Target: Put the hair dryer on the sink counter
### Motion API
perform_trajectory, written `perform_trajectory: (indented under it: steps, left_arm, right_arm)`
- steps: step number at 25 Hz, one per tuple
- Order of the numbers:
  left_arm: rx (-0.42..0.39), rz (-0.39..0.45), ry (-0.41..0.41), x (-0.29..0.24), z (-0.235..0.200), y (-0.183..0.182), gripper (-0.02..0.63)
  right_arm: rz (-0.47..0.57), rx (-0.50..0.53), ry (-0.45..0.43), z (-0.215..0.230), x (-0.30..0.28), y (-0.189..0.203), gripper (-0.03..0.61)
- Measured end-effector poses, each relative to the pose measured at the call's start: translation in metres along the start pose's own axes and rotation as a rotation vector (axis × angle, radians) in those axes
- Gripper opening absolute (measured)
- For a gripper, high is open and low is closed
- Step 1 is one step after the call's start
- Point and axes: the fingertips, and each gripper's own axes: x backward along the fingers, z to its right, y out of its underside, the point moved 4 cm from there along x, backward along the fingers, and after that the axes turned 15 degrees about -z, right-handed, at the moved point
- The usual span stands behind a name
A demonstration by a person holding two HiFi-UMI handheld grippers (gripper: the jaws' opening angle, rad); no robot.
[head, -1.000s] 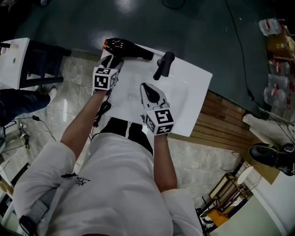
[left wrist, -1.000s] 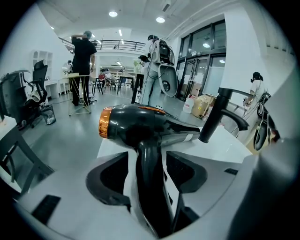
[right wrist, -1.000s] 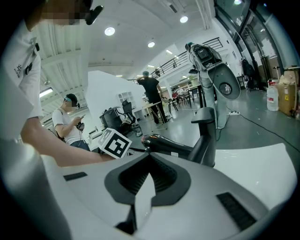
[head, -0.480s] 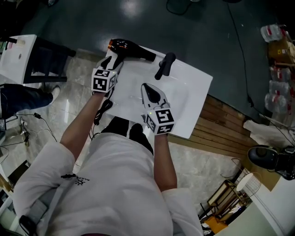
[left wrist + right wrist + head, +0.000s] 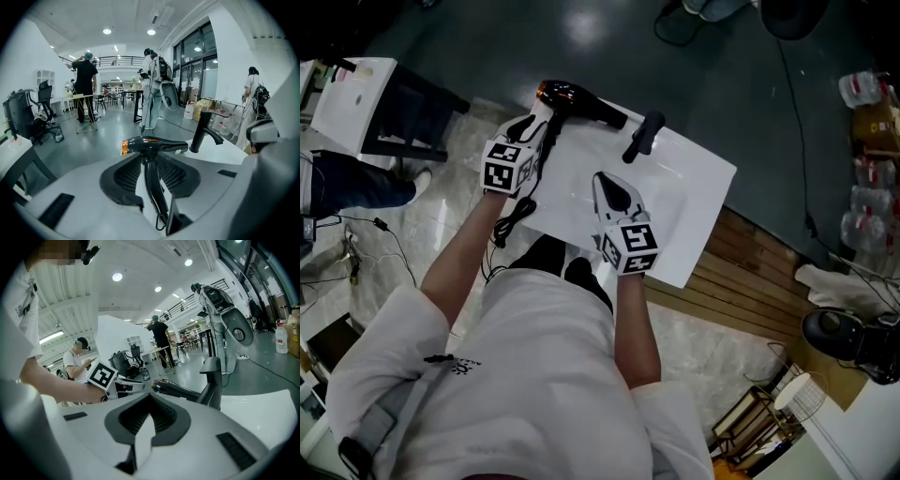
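The dryer [image 5: 579,101] is held up in the left claw [image 5: 536,129], over the far left corner of the white table [image 5: 694,216], near the black tap [image 5: 641,137]. The claw is clamped on the handle [image 5: 153,190], with the fat head sticking out past the tips. The right claw [image 5: 600,180] is pressed together with nothing in it and is kept over the middle of the table.

Some things could go wrong from here. The dryer is gripped only by its thin handle, so the heavy head could tip over or slide in the grip. If it were dropped now, so near the corner, the floor [image 5: 441,187] could be hit and not the table. The cord [image 5: 510,217] hangs off the near left edge. It could get caught there, and the dryer could be pulled back or tugged loose. The tap could also be bumped by the dryer's nose if the dryer is swung that way too fast. The dryer is not yet set down, so a flat spot well away from the edge is likely needed.

Some things have changed from a second ago. The left claw's jaws have just been closing, with the handle between them. The left claw and the dryer look lifted a little, and the dryer is now seen a bit nearer the tap. The right claw has hardly been moved.
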Motion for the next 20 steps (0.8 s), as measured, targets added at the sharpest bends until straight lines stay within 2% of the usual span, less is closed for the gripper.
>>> perform_trajectory:
  steps: [9,20]
  left_arm:
    - [0.010,0.050,-0.010,0.040,0.013,0.002,0.028]
    - [0.020,0.089,0.008,0.082,0.049,0.015,0.003]
  right_arm:
    - [0.018,0.033,-0.016,-0.009,0.021,0.002,0.008]
    - [0.050,0.047,-0.019,-0.014,0.061,0.018,0.008]
